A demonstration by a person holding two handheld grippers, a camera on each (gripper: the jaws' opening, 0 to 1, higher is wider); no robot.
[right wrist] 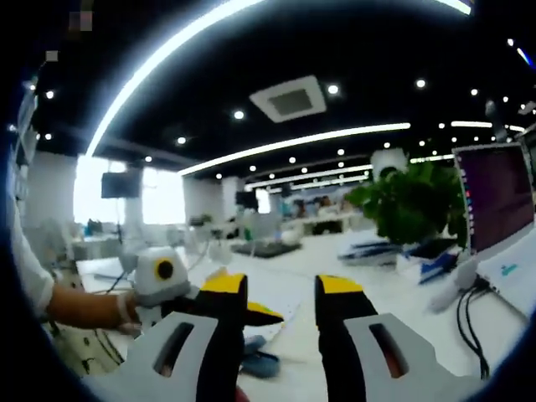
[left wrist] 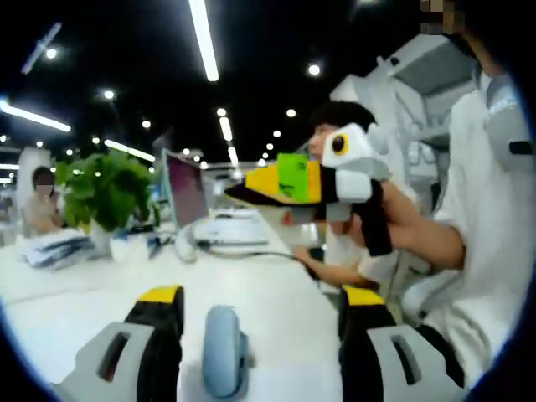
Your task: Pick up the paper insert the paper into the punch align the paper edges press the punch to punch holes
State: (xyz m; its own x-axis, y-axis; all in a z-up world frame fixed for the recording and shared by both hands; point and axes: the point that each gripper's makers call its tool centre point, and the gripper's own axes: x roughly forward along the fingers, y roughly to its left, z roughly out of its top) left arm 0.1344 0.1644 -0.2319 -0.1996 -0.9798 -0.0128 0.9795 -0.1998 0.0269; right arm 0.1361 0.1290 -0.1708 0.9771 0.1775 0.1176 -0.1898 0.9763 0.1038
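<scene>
My left gripper [left wrist: 261, 295] stands open low over the white table [left wrist: 276, 293]. A rounded blue-grey object [left wrist: 224, 350], which looks like the punch, lies between its jaws without touching them. My right gripper [left wrist: 251, 191] hangs in the air in a person's hand [left wrist: 402, 219], seen side-on above the table. In the right gripper view, my right gripper [right wrist: 282, 285] is open with nothing between its fingers. Beyond it the left gripper [right wrist: 266, 315] reaches in from the left over a blue object [right wrist: 261, 362]. I cannot make out the paper against the white table.
A potted plant [left wrist: 105, 188], an open laptop [left wrist: 186, 188] with a cable [left wrist: 251, 253] and a stack of papers [left wrist: 54, 247] stand at the back of the table. A seated person [left wrist: 339, 134] is behind the raised gripper. The person holding the grippers [left wrist: 486, 218] is at the right.
</scene>
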